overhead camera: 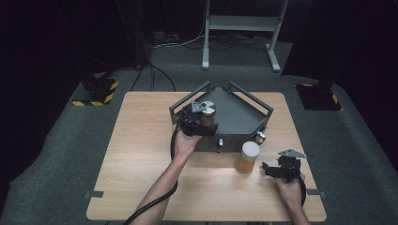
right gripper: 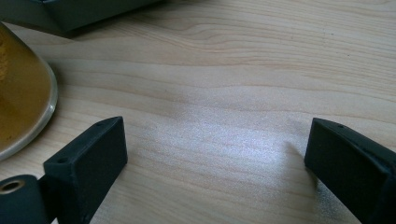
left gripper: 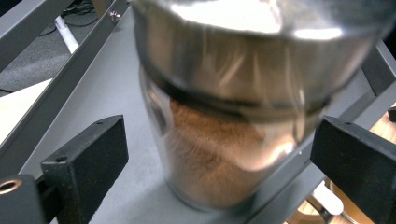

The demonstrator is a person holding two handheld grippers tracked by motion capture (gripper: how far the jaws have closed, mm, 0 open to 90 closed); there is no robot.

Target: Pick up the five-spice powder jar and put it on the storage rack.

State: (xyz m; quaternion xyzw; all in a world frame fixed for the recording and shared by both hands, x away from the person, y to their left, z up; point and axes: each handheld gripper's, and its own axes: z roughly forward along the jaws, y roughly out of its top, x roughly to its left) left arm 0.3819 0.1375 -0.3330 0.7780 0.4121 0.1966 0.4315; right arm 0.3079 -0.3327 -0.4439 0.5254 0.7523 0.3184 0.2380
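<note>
Jar of brown powder [left gripper: 224, 140] with a metal lid stands on the grey tray [overhead camera: 234, 117], between the spread jaws of the left gripper [left gripper: 219, 158]; the pads do not touch it. Right gripper [right gripper: 215, 158] rests on the wooden table [overhead camera: 141, 154], jaws spread, beside a second jar [overhead camera: 247, 158] with amber content.

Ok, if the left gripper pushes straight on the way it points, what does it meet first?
The spice jar on the grey tray: it stands between the left gripper's open fingers, apparently very close ahead.
</note>
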